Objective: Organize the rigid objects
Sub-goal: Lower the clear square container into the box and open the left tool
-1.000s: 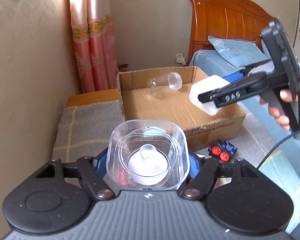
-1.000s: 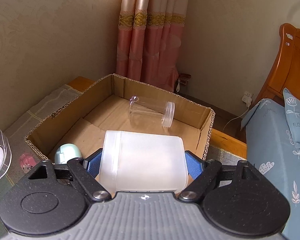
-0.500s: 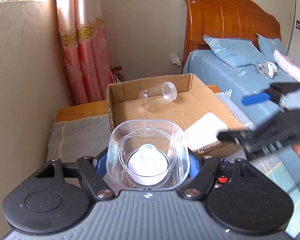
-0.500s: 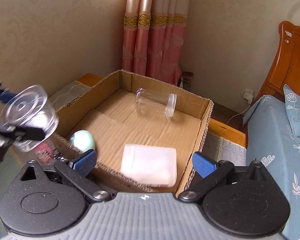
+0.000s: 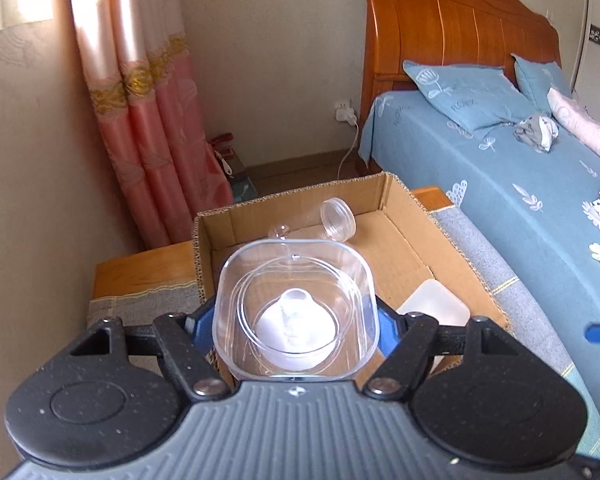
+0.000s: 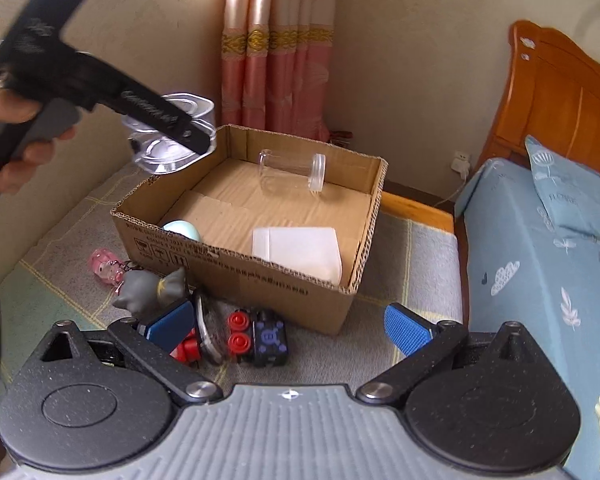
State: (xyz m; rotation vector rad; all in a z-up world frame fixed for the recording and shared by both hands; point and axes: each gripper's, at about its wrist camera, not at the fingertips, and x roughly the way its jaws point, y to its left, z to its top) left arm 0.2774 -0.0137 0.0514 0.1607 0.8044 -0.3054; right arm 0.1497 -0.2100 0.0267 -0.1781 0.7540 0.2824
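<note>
Two views show the scene. From the left wrist, the left gripper [image 5: 296, 320] has its jaws clamped on a clear square container [image 5: 296, 308] with a white rounded piece inside it; the container is held up over the near end of an open cardboard box [image 5: 396, 200]. Beyond it, inside the box, a clear jar [image 5: 336, 220] lies on its side near the far wall, and a white plastic tub [image 5: 436, 308] rests on the box floor toward the near right corner. The box sits on a grey checked blanket [image 5: 512, 296], with a bed [image 5: 500, 184] to the right.

From the right wrist, the right gripper [image 6: 288, 328] has its jaws wide apart with nothing between them, hovering over the blanket in front of the box. In the box lie the jar against the far side, the tub at the near right, and a pale green egg-shaped object [image 6: 182, 230] at the near left corner. The left gripper holds the clear container above the box's left wall. In front of the box on the blanket are a pink toy [image 6: 106, 266], a grey figurine [image 6: 152, 292], and a dark block with red buttons [image 6: 256, 336].
</note>
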